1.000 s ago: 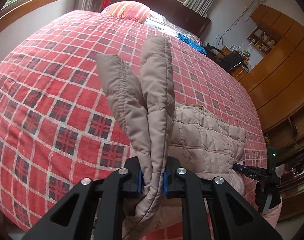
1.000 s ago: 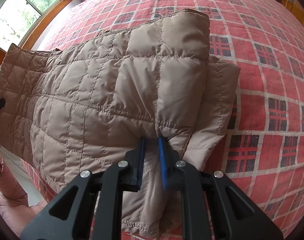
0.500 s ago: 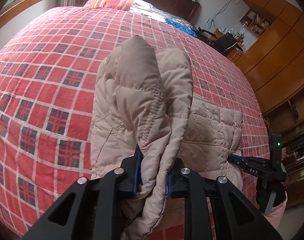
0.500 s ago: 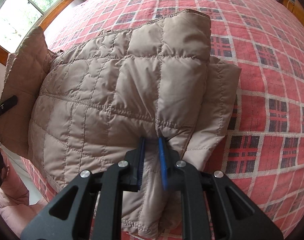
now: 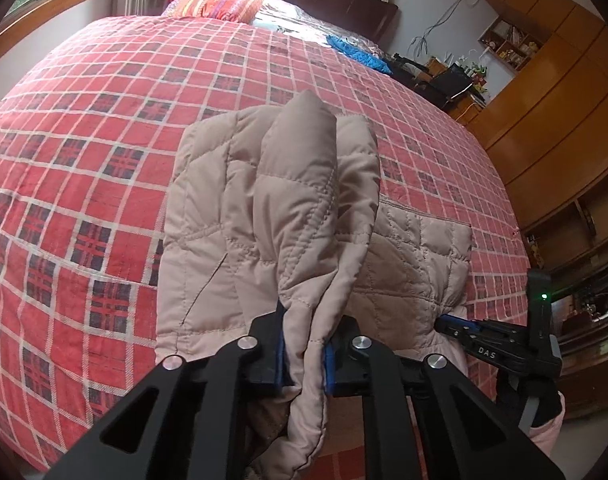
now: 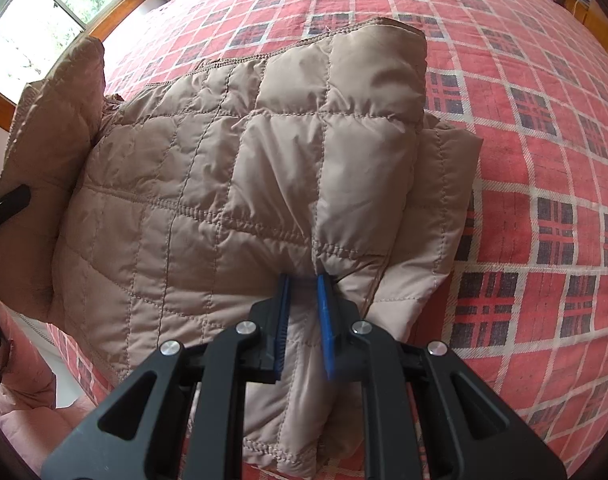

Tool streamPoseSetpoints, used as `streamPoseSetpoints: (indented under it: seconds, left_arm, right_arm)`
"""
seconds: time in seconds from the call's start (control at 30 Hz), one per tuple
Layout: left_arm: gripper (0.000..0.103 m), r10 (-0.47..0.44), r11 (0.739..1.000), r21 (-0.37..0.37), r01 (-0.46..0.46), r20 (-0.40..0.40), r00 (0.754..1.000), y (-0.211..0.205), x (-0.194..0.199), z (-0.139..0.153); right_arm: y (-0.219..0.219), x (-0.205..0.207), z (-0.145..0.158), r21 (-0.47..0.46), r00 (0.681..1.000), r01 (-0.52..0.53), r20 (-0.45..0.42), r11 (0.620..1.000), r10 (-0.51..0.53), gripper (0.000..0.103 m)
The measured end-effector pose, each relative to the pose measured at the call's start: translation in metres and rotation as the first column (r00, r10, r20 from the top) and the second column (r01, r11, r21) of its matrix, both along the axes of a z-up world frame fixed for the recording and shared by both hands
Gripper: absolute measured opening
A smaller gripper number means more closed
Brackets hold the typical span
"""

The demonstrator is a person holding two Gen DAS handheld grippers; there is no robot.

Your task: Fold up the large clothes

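Quilted beige jacket (image 6: 231,184) lies on the plaid bed (image 5: 83,128) near its edge. Left gripper (image 5: 304,354) clamps a bunched sleeve, raised to fold across the body. Right gripper (image 6: 304,316) pinches the hem, anchoring it.

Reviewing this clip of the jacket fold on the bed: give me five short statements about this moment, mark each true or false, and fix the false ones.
1. The left gripper is shut on the beige quilted jacket. True.
2. The right gripper hangs clear of the jacket. False: jacket fabric sits between its fingers.
3. The jacket lies on a red plaid bedspread. True.
4. The jacket is on the floor. False: it rests on the bed.
5. A striped pillow lies at the far end of the bed. True.
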State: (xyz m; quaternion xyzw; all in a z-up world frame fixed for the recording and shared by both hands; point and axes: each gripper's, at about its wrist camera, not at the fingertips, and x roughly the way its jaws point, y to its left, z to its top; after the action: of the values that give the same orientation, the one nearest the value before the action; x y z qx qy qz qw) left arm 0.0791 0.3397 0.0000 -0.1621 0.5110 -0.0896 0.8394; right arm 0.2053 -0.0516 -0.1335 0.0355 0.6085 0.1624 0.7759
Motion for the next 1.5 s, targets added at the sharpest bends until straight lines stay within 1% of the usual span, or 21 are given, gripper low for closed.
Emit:
streamPoseSetpoints:
  seconds: [0.1,0.2,0.27,0.3,0.4,0.57,0.63,0.7,0.77,0.8,0.9,0.93,1.0,1.03,1.07,1.17,1.27,1.3,1.37,1.43,1.5]
  left_arm:
    - [0.014,-0.005,1.000,0.019,0.006,-0.007,1.000,-0.010,0.003,-0.003]
    - [0.018,-0.025,0.997,0.066,0.028,-0.054,0.998,-0.021,0.016,-0.031]
    - [0.021,-0.052,0.996,0.061,0.057,-0.085,0.995,-0.026,0.022,-0.052]
    - [0.022,-0.062,0.996,0.061,0.067,-0.083,0.995,-0.028,0.023,-0.058]
    - [0.023,-0.071,0.996,0.048,0.074,-0.055,0.996,-0.026,0.020,-0.062]
    - [0.024,-0.080,0.997,0.005,0.080,-0.040,0.996,-0.019,0.017,-0.066]
    - [0.025,-0.090,0.996,0.010,0.090,-0.029,0.996,-0.021,0.013,-0.062]
    - [0.037,-0.108,0.994,0.000,0.108,-0.018,0.994,-0.025,0.009,-0.056]
    - [0.041,-0.110,0.994,-0.002,0.110,-0.015,0.994,-0.029,0.005,-0.047]
    - [0.045,-0.120,0.993,-0.010,0.120,-0.010,0.993,-0.030,0.002,-0.040]
    - [0.049,-0.172,0.981,-0.084,0.172,0.011,0.985,-0.030,-0.010,-0.019]
    - [0.049,-0.193,0.974,-0.118,0.194,0.016,0.981,-0.028,-0.015,-0.012]
    - [0.049,-0.248,0.947,-0.202,0.248,0.028,0.968,-0.024,-0.024,0.002]
    - [0.049,-0.255,0.941,-0.223,0.257,0.036,0.966,-0.021,-0.028,0.007]
    - [0.049,-0.248,0.940,-0.228,0.253,0.051,0.967,-0.015,-0.032,0.012]
    - [0.049,-0.193,0.953,-0.220,0.208,0.087,0.977,0.012,-0.040,0.021]
    - [0.050,-0.083,0.974,-0.205,0.101,0.097,0.992,0.050,-0.039,0.018]
    - [0.051,-0.049,0.980,-0.186,0.066,0.096,0.994,0.062,-0.037,0.013]
    - [0.051,-0.004,0.991,-0.133,0.012,0.061,0.998,0.079,-0.031,-0.003]
    - [0.050,0.010,0.994,-0.112,-0.008,0.016,1.000,0.087,-0.023,-0.021]
    - [0.050,-0.002,0.996,-0.089,0.001,-0.002,1.000,0.086,-0.021,-0.035]
  right_arm:
    - [-0.001,0.001,0.000,0.007,1.000,0.001,-0.002,1.000,-0.001,0.013]
    - [-0.002,0.000,0.000,0.006,1.000,0.000,0.004,1.000,0.000,0.013]
    - [-0.001,-0.002,0.000,0.004,1.000,0.001,0.008,1.000,-0.001,0.013]
    - [-0.001,-0.002,0.000,0.003,1.000,0.003,0.008,1.000,-0.003,0.013]
    - [-0.001,-0.003,0.000,-0.010,1.000,0.009,0.005,1.000,-0.009,0.013]
    - [0.003,-0.001,-0.001,-0.042,1.000,0.020,-0.001,0.999,-0.020,0.013]
    - [0.007,0.001,0.000,-0.058,1.000,0.021,-0.001,0.998,-0.021,0.013]
    - [0.009,0.000,0.000,-0.074,1.000,0.020,-0.002,0.997,-0.021,0.013]
    - [0.012,0.003,0.000,-0.080,1.000,0.020,-0.006,0.997,-0.021,0.013]
    - [0.013,0.003,-0.001,-0.080,1.000,0.020,-0.008,0.997,-0.021,0.013]
    - [0.011,0.004,-0.002,-0.075,1.000,0.018,-0.011,0.997,-0.019,0.013]
    - [0.011,0.004,-0.002,-0.075,1.000,0.017,-0.011,0.997,-0.018,0.013]
    - [0.009,0.005,-0.001,-0.079,1.000,0.013,-0.009,0.997,-0.014,0.013]
    - [0.009,0.006,-0.001,-0.081,1.000,0.012,-0.008,0.997,-0.013,0.013]
    - [0.009,0.006,-0.001,-0.083,1.000,0.012,-0.006,0.997,-0.013,0.013]
    - [0.009,0.005,-0.001,-0.087,1.000,0.012,0.000,0.996,-0.012,0.013]
    - [0.011,0.004,-0.001,-0.089,1.000,0.014,0.001,0.996,-0.014,0.013]
    - [0.011,0.003,-0.001,-0.095,1.000,0.012,0.004,0.995,-0.011,0.013]
    - [0.011,0.003,-0.001,-0.108,1.000,0.011,0.007,0.994,-0.010,0.014]
    - [0.014,0.002,0.000,-0.126,1.000,0.010,0.009,0.992,-0.009,0.015]
    - [0.016,0.002,0.001,-0.147,1.000,0.011,0.009,0.989,-0.010,0.015]
